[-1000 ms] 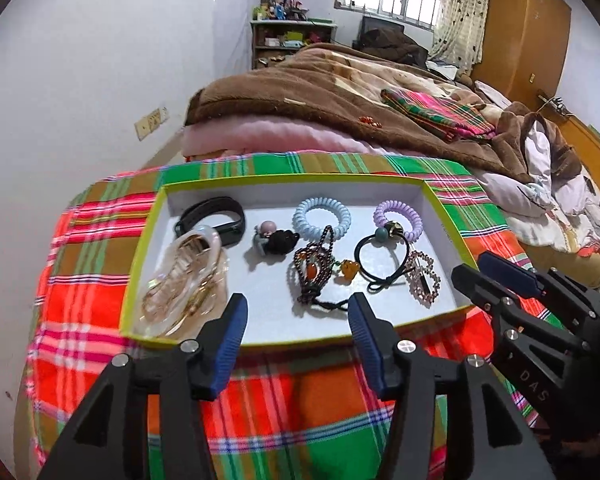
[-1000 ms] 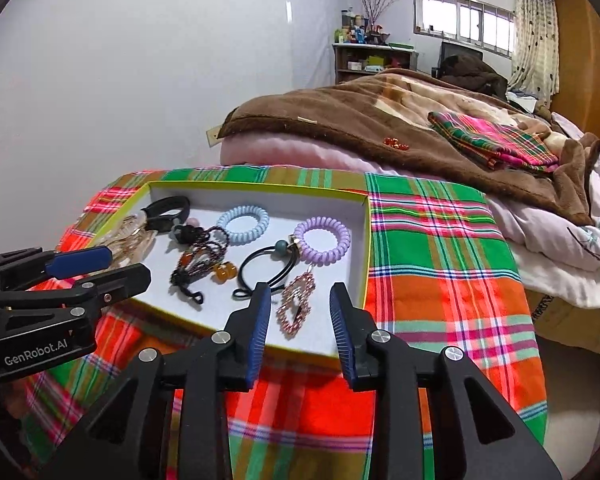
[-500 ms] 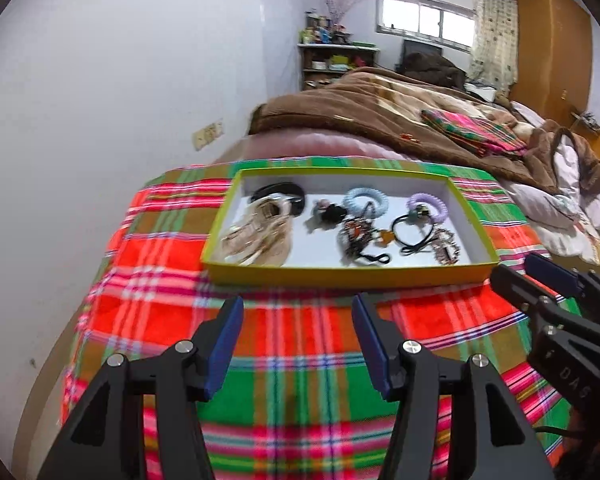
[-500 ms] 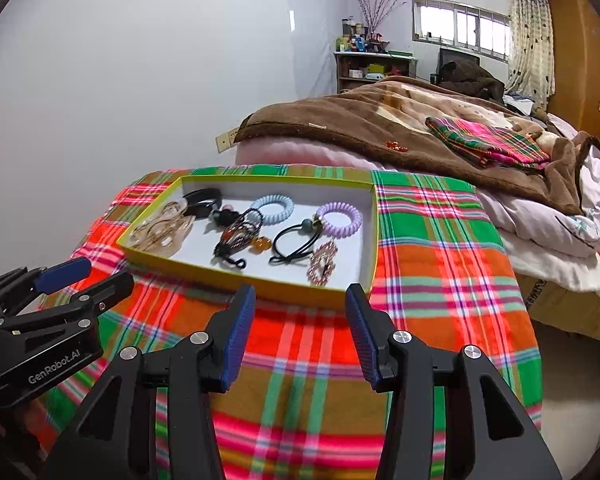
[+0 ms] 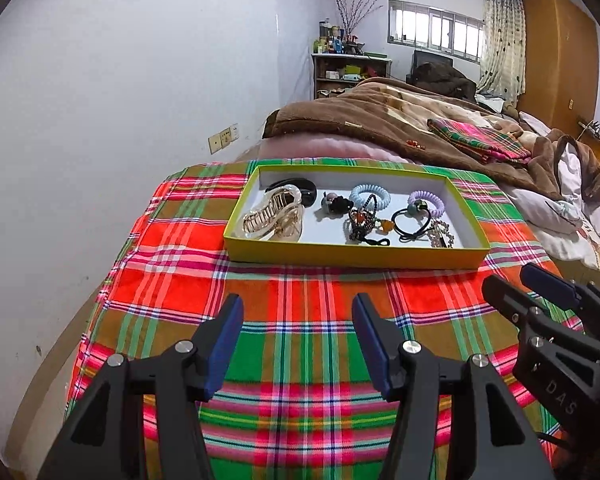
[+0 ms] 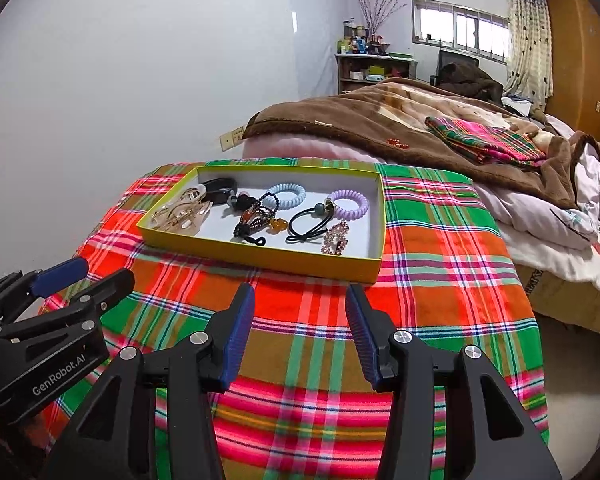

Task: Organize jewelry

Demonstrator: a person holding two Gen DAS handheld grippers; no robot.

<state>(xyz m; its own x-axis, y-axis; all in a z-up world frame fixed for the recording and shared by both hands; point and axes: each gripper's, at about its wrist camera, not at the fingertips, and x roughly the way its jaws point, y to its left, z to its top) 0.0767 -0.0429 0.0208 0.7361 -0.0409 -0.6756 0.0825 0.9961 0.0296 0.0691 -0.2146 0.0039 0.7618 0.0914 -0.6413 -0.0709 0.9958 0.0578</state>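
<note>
Both my left hand-held gripper (image 5: 298, 340) and right hand-held gripper (image 6: 300, 330) hang open and empty; that tangled bead bracelet (image 6: 256, 220) could drag the neighbouring black hair tie (image 6: 306, 226) out of the yellow tray (image 6: 260, 258).

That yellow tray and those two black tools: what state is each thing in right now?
Left tool: open, empty, above the cloth.
Right tool: open, empty, short of the tray.
Yellow tray: uncovered, flat on the plaid cloth.
Gold hair claw: lying at the tray's left end.
Blue coil tie: lying loose.
Purple coil tie: lying loose.
Black elastic: partly over the purple one.
</note>
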